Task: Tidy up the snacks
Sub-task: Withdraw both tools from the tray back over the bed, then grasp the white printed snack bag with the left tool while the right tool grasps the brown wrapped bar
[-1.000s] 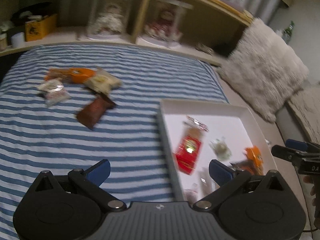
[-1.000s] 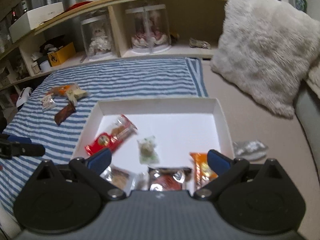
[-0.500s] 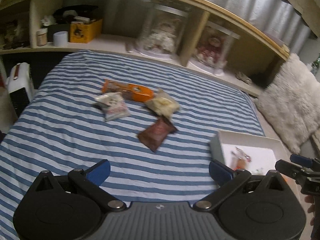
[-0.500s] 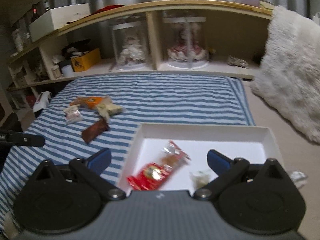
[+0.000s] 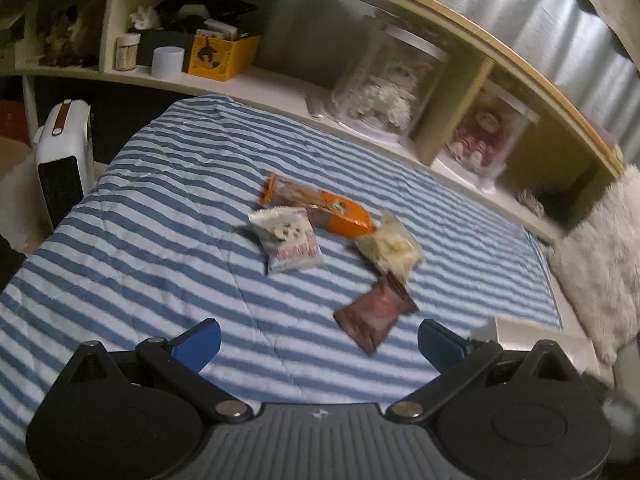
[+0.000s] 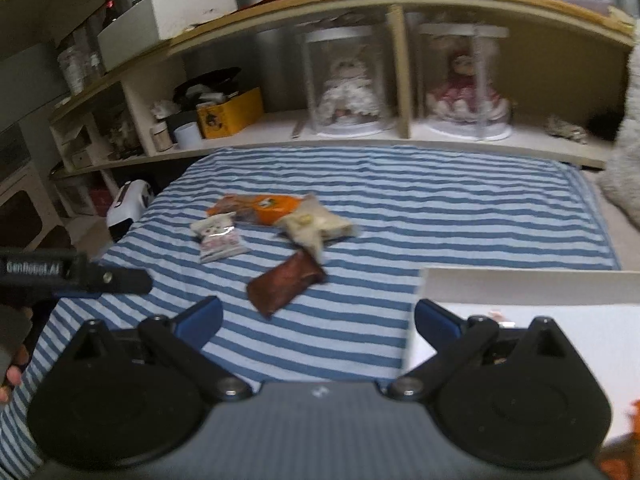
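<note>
Several snack packs lie on the blue-striped bedspread (image 5: pixel 160 240): an orange pack (image 5: pixel 320 206), a white pack (image 5: pixel 288 240), a pale yellow pack (image 5: pixel 390 246) and a brown pack (image 5: pixel 374 312). They also show in the right wrist view: the orange pack (image 6: pixel 266 206), the white pack (image 6: pixel 220 236), the pale pack (image 6: pixel 316 224) and the brown pack (image 6: pixel 286 282). My left gripper (image 5: pixel 318 344) is open and empty, short of the brown pack. My right gripper (image 6: pixel 318 326) is open and empty, just before the brown pack. The white tray (image 6: pixel 520 286) sits at the right.
A shelf (image 6: pixel 440 136) with two cased dolls (image 6: pixel 348 80) and a yellow box (image 6: pixel 230 114) runs along the far side. A fluffy pillow (image 5: pixel 600 264) lies right. A white heater (image 5: pixel 60 160) stands left of the bed. The left gripper's finger (image 6: pixel 100 278) shows at the left.
Both grippers have swung left, away from the tray and toward the loose snacks on the bedspread. The snacks have not moved. Both grippers stay open.
</note>
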Demonstrator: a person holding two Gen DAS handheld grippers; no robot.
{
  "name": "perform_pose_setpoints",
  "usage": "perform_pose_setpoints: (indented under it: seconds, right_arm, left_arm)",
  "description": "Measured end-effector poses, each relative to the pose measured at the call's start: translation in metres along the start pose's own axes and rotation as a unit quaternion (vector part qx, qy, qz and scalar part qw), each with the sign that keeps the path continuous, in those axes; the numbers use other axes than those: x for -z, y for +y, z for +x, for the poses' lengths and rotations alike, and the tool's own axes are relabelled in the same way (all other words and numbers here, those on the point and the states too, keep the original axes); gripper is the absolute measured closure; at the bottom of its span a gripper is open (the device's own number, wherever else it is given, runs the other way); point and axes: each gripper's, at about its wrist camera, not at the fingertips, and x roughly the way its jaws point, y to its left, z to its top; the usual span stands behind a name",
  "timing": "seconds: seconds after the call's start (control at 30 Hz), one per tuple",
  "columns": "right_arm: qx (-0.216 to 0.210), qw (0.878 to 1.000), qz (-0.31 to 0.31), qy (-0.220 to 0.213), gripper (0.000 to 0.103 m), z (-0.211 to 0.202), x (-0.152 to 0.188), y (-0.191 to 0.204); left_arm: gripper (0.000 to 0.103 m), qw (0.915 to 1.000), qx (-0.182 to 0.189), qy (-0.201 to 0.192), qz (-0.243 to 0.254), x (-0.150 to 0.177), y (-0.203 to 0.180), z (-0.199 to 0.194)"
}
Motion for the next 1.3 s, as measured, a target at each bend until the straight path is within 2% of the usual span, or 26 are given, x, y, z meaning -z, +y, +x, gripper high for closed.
perform_pose_setpoints:
  seconds: [0.23, 0.47, 0.6, 0.73, 0.87, 0.97, 1.13, 1.2, 1.3]
  right_arm:
    - [-0.003, 1.000, -0.003, 0.012, 0.000, 0.055, 0.002, 0.016]
    - [-0.005, 1.000, 0.001, 0.021, 0.000, 0.108, 0.002, 0.026]
    - [0.009, 0.999, -0.037, 0.038, 0.000, 0.129, 0.007, 0.035]
    - [0.047, 0.995, -0.077, 0.042, 0.000, 0.138, 0.015, 0.036]
    - [0.072, 0.995, -0.053, 0.046, 0.001, 0.137, 0.017, 0.021]
    - [0.074, 0.994, -0.055, 0.052, 0.002, 0.133, 0.016, 0.022]
    - [0.126, 0.987, -0.093, 0.039, 0.002, 0.124, 0.018, 0.032]
    - [0.115, 0.991, -0.066, 0.019, 0.002, 0.118, 0.014, 0.029]
    - [0.064, 0.998, 0.001, 0.006, 0.006, 0.117, 0.005, 0.021]
  left_arm:
    - [0.000, 0.9995, 0.004, 0.000, -0.031, -0.022, 0.006, 0.042]
    - [0.000, 0.9985, -0.020, 0.001, -0.051, -0.036, 0.015, 0.088]
    - [0.000, 0.9977, -0.028, 0.014, -0.059, -0.039, 0.018, 0.113]
    - [0.000, 0.9983, -0.034, 0.005, -0.048, -0.042, 0.010, 0.127]
    - [0.000, 0.9985, -0.050, -0.004, -0.024, -0.042, 0.004, 0.133]
    - [0.000, 0.9981, -0.060, -0.009, -0.016, -0.041, 0.004, 0.136]
    - [0.000, 0.9942, -0.106, -0.020, 0.009, -0.040, 0.010, 0.135]
    - [0.000, 0.9932, -0.114, -0.018, 0.011, -0.041, 0.015, 0.132]
    - [0.000, 0.9920, -0.123, -0.012, 0.027, -0.043, 0.021, 0.126]
